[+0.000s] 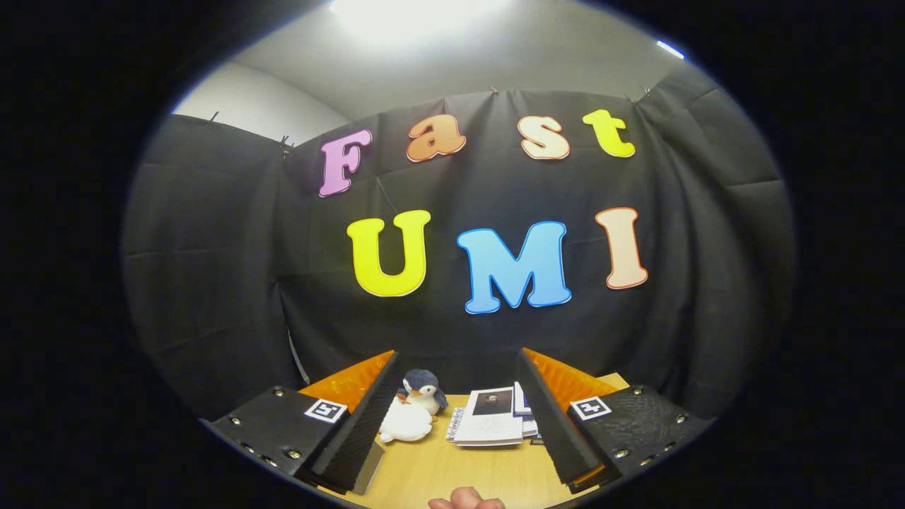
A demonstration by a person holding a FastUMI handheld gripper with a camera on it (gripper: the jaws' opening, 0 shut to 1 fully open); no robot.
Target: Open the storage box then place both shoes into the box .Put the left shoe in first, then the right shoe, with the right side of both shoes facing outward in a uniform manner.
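My gripper (456,417) is held high, pointing at the booth's black wall, and its two fingers stand wide open with nothing between them. The left finger (357,424) and the right finger (548,420) have black ribbed pads with orange backs. Beyond the fingers lies the far part of a wooden table (438,474).
A plush penguin (423,389) sits on a white plush (404,424) just ahead of the left finger. A stack of booklets (491,417) lies on the table between the fingers, nearer the right one. A person's fingertip (466,499) shows at the near edge.
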